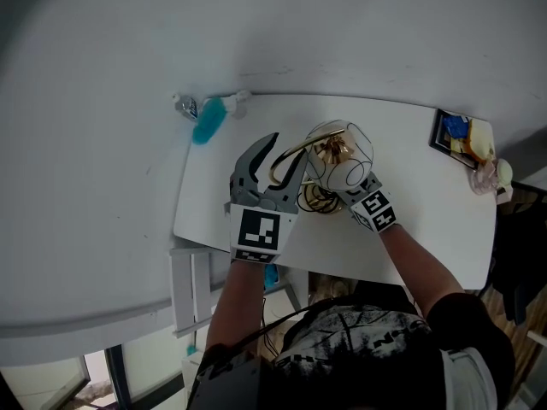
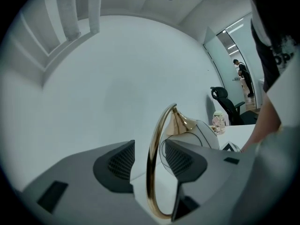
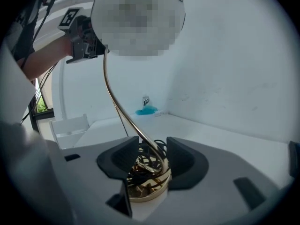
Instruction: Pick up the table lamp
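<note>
From the head view, the table lamp (image 1: 339, 154) stands on the white desk (image 1: 427, 220), with the left gripper (image 1: 285, 154) and right gripper (image 1: 346, 193) reaching in on either side of it. A teal thing (image 1: 208, 120) lies at the desk's far corner.

In the left gripper view, the left gripper (image 2: 150, 159) has its jaws apart. The lamp's curved gold stem (image 2: 152, 172) runs between them, clear of both pads.

In the right gripper view, the right gripper (image 3: 146, 159) is also spread wide, and the lamp's round gold base (image 3: 146, 189) sits between its jaws.
</note>
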The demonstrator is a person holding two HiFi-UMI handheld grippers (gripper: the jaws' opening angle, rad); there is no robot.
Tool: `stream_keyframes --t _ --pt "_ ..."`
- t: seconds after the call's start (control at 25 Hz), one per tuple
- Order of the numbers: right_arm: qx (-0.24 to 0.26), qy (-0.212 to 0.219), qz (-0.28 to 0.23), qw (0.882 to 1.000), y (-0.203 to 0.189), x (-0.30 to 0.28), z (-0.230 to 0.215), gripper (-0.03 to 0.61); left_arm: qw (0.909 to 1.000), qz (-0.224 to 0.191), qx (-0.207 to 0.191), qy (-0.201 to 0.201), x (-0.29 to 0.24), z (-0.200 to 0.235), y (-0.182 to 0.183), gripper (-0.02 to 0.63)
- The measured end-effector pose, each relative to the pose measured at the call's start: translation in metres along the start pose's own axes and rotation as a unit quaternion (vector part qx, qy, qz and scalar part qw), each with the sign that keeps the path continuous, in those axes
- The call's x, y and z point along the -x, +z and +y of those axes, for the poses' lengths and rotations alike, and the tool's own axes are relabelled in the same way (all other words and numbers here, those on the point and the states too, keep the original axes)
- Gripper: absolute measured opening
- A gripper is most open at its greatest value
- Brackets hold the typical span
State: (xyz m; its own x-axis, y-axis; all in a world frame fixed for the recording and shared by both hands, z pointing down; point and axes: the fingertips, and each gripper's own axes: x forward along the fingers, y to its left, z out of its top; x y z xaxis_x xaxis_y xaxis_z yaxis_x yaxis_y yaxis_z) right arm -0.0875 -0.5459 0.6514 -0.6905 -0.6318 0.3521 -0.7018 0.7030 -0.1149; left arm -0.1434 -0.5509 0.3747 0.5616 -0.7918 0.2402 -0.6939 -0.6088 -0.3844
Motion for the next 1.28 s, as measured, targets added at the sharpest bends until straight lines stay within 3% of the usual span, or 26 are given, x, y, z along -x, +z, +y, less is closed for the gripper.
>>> stream_keyframes --t 0.28,0.48,0.64,1.08,1.28 --pt "-0.019 0.001 -0.007 1.000 -0.003 -0.017 -0.005 0.153 0.9999 0.002 0.017 0.000 -0.015 0.008 0.000 0.190" --pt "0.000 -0.012 -0.015 1.000 -0.003 -0.017 -0.006 0.136 0.9994 -0.008 0.032 -0.010 -0.018 0.008 0.003 0.059" --pt "0.027 -0.030 -0.013 0.999 -0.002 -0.018 -0.006 0.109 0.9980 -0.029 0.052 -0.021 -0.020 0.002 0.006 0.020" --pt "0.029 -0.035 -0.004 0.999 -0.004 -0.018 -0.007 0.092 0.9920 -0.068 0.101 -0.034 -0.019 0.001 0.018 0.015" --pt "0.027 -0.038 -0.011 0.999 -0.002 -0.007 -0.002 0.092 0.9920 -0.054 0.109 -0.034 -0.013 0.001 0.016 0.015"
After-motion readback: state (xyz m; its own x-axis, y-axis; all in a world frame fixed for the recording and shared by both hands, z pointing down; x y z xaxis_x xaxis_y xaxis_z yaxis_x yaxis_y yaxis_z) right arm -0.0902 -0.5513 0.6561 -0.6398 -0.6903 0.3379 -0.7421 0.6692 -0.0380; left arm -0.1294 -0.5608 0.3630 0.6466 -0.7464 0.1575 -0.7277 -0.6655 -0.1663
